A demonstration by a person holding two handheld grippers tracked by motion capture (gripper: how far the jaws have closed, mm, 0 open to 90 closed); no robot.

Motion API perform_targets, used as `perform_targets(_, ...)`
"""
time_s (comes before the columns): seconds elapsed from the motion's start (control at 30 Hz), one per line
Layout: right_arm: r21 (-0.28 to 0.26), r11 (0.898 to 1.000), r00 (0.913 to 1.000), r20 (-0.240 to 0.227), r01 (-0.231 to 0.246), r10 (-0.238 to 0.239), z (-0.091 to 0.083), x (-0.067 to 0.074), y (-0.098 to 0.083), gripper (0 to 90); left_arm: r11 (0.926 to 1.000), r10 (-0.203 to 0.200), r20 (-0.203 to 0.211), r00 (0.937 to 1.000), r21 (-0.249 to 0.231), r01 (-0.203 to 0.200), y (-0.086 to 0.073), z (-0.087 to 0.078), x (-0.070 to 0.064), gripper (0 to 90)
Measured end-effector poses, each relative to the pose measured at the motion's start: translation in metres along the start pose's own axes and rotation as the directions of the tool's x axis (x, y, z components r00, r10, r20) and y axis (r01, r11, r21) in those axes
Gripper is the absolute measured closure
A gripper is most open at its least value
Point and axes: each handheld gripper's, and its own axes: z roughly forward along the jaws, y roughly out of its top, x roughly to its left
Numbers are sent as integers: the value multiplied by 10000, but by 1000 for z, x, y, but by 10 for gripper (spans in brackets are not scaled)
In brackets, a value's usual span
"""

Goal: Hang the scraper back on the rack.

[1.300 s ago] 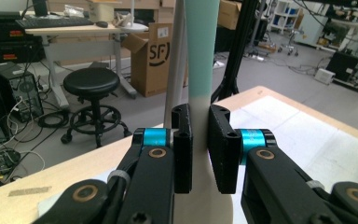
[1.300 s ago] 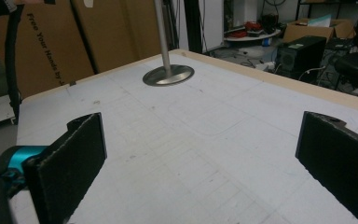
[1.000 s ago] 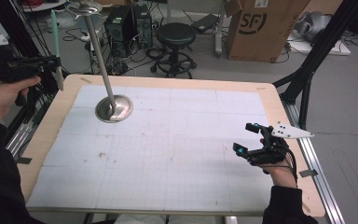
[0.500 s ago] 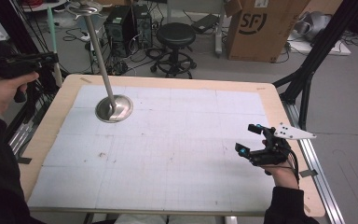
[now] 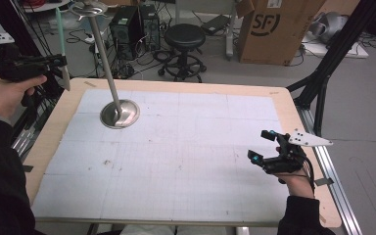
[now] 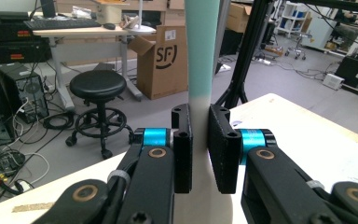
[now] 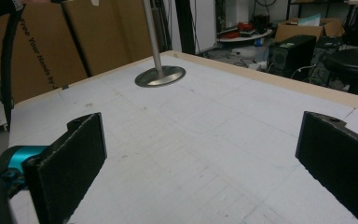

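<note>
**Left gripper raised with the wand clamped; right gripper unmoved**

Since the earlier frames, the left gripper (image 5: 58, 61) has been lifted slightly at the far left corner of the table (image 5: 284, 105), while the right gripper (image 5: 263, 147) has been kept in place near the right edge. In the high view, a pale green-and-white wand (image 5: 62, 46) is seen held upright beyond the table's left edge, just left of the metal stand (image 5: 120, 113). What the high view leaves unclear is settled by the left gripper view: the wand (image 6: 200, 56) is pinched tightly between both pads (image 6: 182, 149), with the jaws narrow. From the right gripper view, the right jaws are seen spread wide with nothing between them, and the stand (image 7: 160, 75) is shown far off across the white gridded mat (image 7: 223, 140).
</note>
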Motion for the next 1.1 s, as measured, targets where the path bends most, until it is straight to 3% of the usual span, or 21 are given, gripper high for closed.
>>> perform_targets(0.33, -29, 10000, 10000, -4, -20, 20, 0, -1, 0, 9, 9998, 123, 81, 9999, 186, -124, -1, 7, -4, 805)
perform_targets(0.4, -18, 10000, 10000, 7, -26, 26, -1, -1, 0, 9, 9996, 187, -89, 9998, 191, -186, -2, 9, -5, 803)
perform_targets(0.47, -14, 10000, 10000, 25, 9, -9, 0, -1, 0, 9, 9987, 471, -590, 9971, 239, -457, -2, 10, -8, 798)
perform_targets(0.53, 13, 10000, 10000, -2, 1, -1, 0, -1, 0, 9, 9982, 580, -614, 9964, 157, -572, -2, 12, -11, 787)
perform_targets(0.67, -52, 10000, 10000, -22, -28, 28, 0, 0, 0, 9, 9942, 1073, -767, 9913, 99, -1069, -3, 18, -22, 627)
perform_targets(0.77, -155, 9999, 10000, -97, -3, 2, -1, 0, 1, 9, 9919, 1266, -699, 9895, -18, -1271, -5, 21, -31, 570)
perform_targets(0.87, -134, 9999, 10000, -79, 31, -32, -1, 0, 1, 9, 9906, 1297, -491, 9903, -377, -1316, -12, 23, -41, 496)
perform_targets(1.1, -200, 9998, 10000, 23, 71, -71, -2, 3, 2, 9, 9835, 1575, -245, 9872, -857, -1590, -33, 22, -63, 216)
